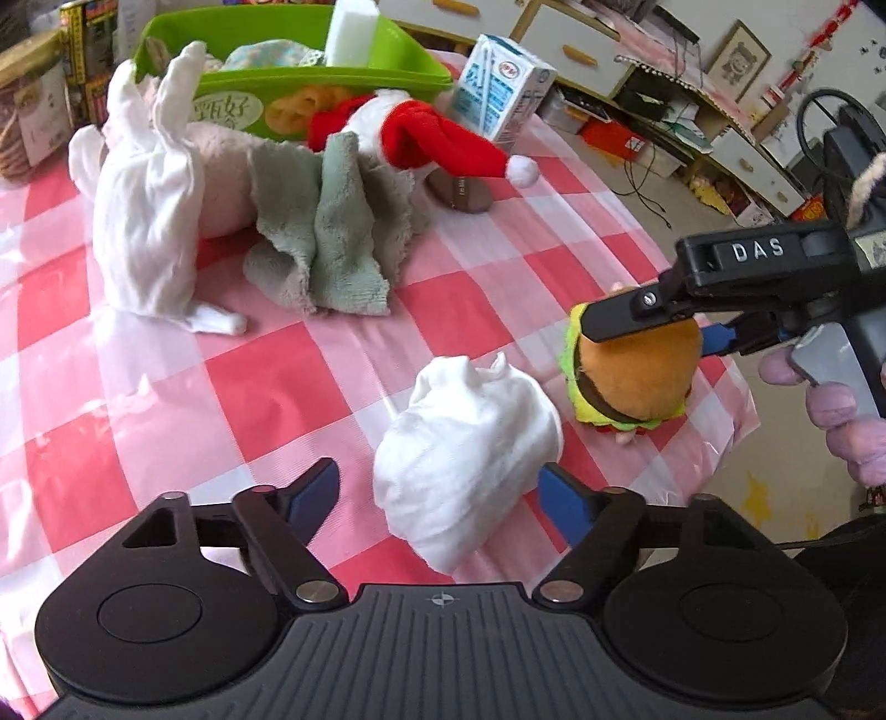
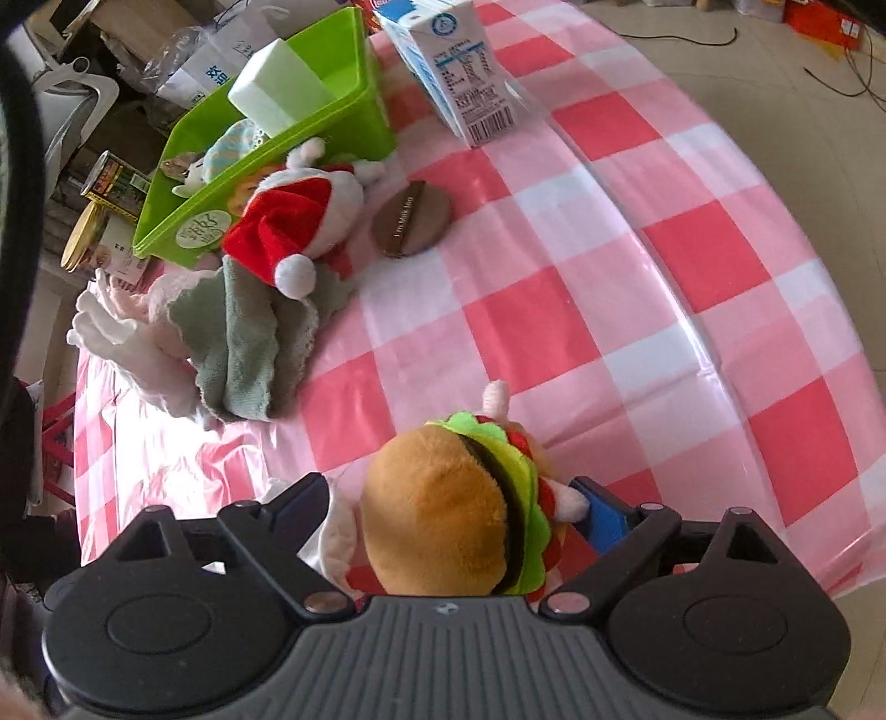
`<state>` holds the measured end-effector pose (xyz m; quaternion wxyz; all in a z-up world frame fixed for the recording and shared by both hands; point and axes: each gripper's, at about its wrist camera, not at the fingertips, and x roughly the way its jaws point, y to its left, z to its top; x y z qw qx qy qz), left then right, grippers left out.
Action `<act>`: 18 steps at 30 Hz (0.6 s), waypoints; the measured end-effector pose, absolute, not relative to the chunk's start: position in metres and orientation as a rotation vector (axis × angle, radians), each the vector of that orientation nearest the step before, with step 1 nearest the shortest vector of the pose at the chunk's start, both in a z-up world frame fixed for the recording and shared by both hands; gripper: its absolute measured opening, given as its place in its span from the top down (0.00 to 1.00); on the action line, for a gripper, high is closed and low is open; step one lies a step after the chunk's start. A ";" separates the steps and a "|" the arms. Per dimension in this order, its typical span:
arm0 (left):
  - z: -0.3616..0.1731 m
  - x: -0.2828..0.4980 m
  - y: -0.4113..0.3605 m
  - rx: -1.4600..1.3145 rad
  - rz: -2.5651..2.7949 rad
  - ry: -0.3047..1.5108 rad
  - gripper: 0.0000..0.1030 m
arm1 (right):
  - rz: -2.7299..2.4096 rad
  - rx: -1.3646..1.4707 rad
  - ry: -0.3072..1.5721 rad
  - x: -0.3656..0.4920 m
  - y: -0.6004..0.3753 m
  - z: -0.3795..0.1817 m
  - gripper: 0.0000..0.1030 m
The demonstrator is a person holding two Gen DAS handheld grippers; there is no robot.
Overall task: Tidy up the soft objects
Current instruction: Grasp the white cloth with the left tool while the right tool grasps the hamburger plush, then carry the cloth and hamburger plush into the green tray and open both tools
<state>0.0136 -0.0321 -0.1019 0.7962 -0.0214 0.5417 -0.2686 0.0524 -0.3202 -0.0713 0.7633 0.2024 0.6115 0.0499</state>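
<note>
A crumpled white cloth bundle (image 1: 465, 459) lies on the pink checked tablecloth (image 1: 232, 387), between the blue pads of my left gripper (image 1: 440, 493). The right pad brushes the cloth and the left pad stands apart, so the gripper is open. A burger plush (image 2: 443, 509) sits near the table's edge. My right gripper (image 2: 451, 504) straddles it, open, one pad touching a small limb of the plush. In the left wrist view the right gripper (image 1: 648, 332) comes down over the burger plush (image 1: 637, 376) from the right. A green bin (image 1: 332, 88) stands at the back.
Before the bin lie a Santa-hat plush (image 1: 421, 133), a grey-green towel (image 1: 332, 238) and a white cloth (image 1: 144, 221) draped over a pink plush. A milk carton (image 1: 498, 88) and a brown disc (image 1: 462, 191) stand nearby. A white foam block (image 1: 351, 30) sits in the bin. Table edge (image 1: 736, 399) is close.
</note>
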 end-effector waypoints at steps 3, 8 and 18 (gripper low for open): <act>-0.104 0.015 -0.033 -0.055 -0.584 1.181 0.35 | 0.092 0.423 1.340 0.053 -0.321 -0.074 0.43; -0.111 0.018 -0.034 -0.055 -0.574 1.213 0.61 | 0.086 0.397 1.333 0.053 -0.317 -0.076 0.58; -0.082 0.007 -0.034 -0.040 -0.406 1.133 0.75 | 0.005 0.341 1.226 0.046 -0.308 -0.047 0.62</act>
